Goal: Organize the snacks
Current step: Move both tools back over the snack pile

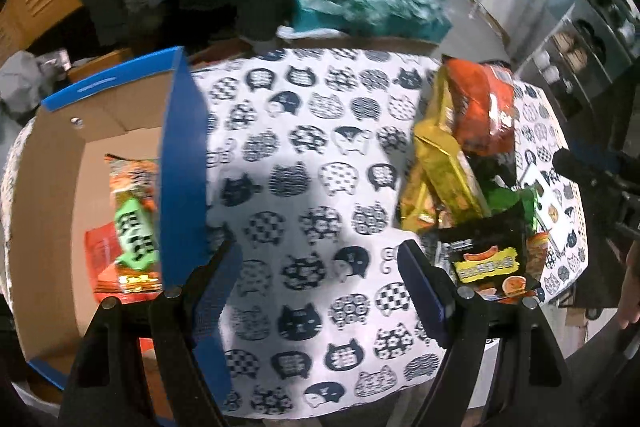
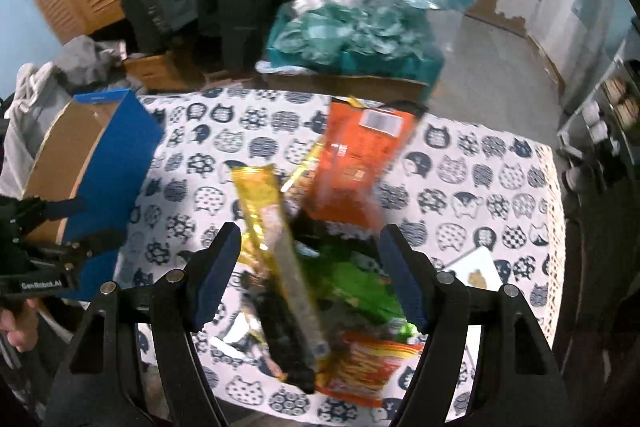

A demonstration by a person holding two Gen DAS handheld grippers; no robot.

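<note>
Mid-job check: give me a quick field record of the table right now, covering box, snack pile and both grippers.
surface: tablecloth with cat print
box: blue-edged cardboard box, at the table's left end, open top
in box: orange-and-green snack packet, some red packaging beside it
snack pile: loose on the cloth; orange bag, long yellow packet, green and black packets
left gripper: open, empty, above bare cloth
right gripper: open, empty, above the pile

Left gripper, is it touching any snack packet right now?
Apart. The left wrist view shows the left gripper open over bare cat-print tablecloth, with the snack pile off to one side.
</note>
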